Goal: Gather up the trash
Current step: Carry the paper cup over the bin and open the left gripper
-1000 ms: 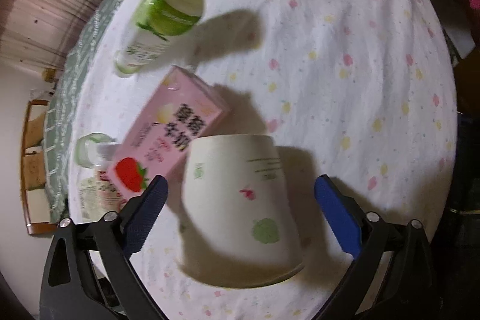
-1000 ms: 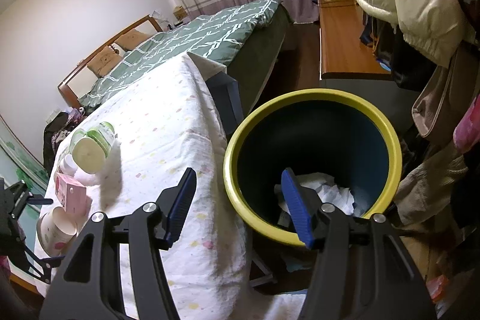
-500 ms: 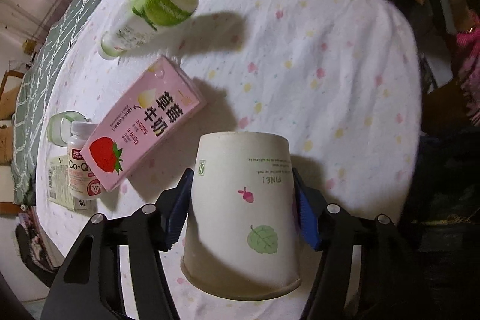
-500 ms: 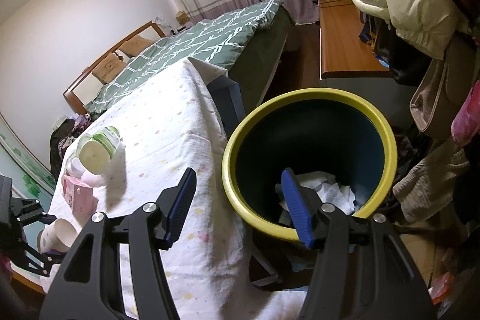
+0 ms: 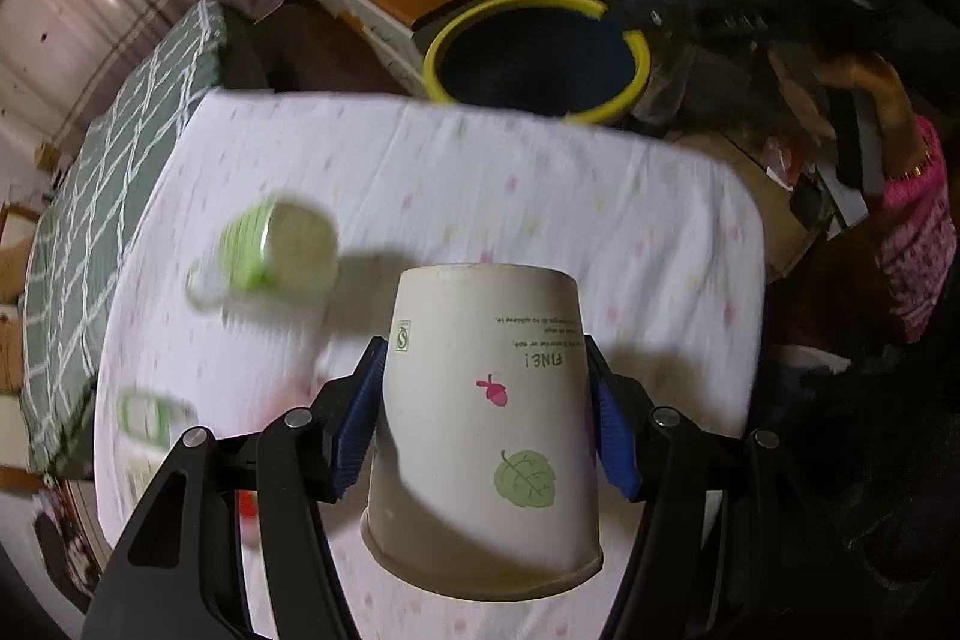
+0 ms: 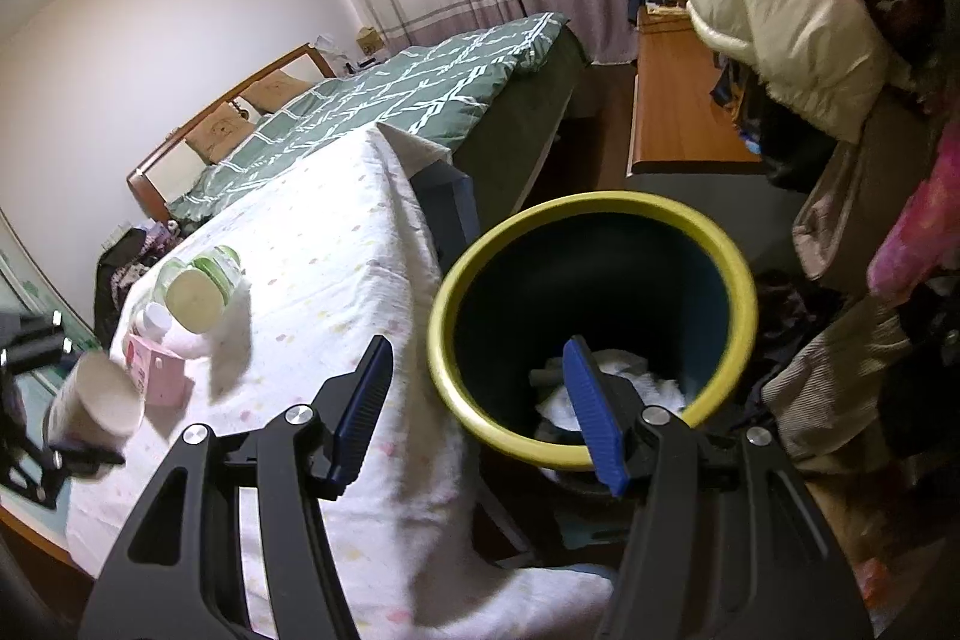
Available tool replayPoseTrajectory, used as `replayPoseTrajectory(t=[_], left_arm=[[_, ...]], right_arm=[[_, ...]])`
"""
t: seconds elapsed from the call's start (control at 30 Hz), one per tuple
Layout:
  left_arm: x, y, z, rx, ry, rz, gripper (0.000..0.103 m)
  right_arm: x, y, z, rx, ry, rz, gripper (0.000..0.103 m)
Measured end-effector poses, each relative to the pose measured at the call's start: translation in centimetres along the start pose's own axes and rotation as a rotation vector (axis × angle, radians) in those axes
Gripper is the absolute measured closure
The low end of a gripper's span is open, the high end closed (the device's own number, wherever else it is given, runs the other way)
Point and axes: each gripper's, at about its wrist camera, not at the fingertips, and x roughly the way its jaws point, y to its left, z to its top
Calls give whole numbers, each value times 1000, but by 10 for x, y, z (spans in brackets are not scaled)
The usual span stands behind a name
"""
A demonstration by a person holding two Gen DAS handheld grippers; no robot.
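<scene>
Pinching one paper cup (image 5: 486, 424) in left gripper (image 5: 483, 418), right gripper (image 6: 480, 406) spread, one bin (image 6: 591, 214)

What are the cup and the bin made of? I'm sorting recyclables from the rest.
The cup looks like matt paper: a rolled rim, a printed leaf and acorn, and flat white walls that keep their shape between the left tongs. The bin seems to be smooth plastic, though painted metal is possible: an even yellow rim with a soft sheen and a dark interior.
</scene>
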Motion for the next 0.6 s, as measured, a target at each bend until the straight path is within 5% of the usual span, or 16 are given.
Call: replayPoseTrajectory(t=[0.33,0.6], left_arm=[[54,-15,132,22,-46,-30,41],[116,-24,212,-24,-26,-13,41]], right_arm=[[-43,-27,-12,-52,-44,-120,46],[-54,-53,-21,-10,-42,-131,46]])
